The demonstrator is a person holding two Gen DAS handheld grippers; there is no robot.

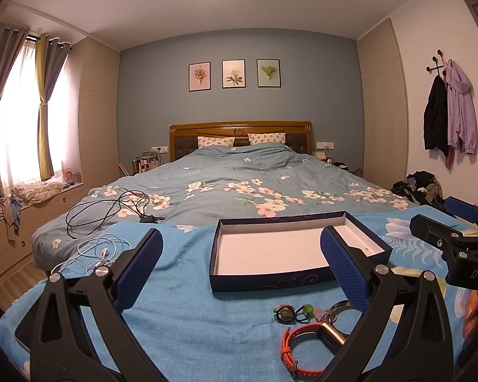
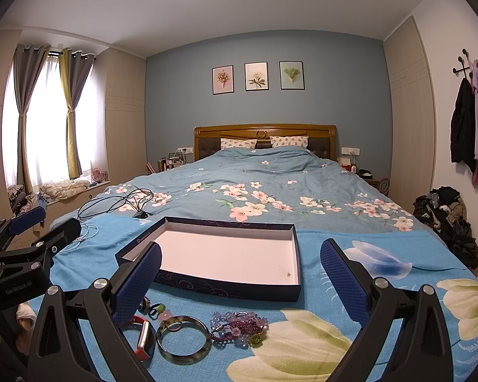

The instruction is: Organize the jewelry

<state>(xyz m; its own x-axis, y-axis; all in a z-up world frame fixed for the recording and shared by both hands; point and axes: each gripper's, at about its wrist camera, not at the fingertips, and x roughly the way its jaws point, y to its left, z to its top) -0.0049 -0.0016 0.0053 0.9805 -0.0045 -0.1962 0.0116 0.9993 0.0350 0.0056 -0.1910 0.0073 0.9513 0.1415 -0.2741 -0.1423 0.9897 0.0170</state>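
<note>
Just below and in front of the right claw (image 2: 240,270), which is held wide open and empty, the jewelry is seen in a row across the blue towel (image 2: 382,251): a watch (image 2: 141,337), a dark bangle (image 2: 184,339) and purple beads (image 2: 239,329). The left claw (image 1: 242,264), also open and empty, is a little further. Beyond them lies the empty box (image 2: 298,273), with its long side across.

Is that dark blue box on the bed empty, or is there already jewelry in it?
Almost empty. The box has no lid, and its white floor is bare except for one tiny speck near a corner; what it is cannot be told. The jewelry lies outside it.
</note>
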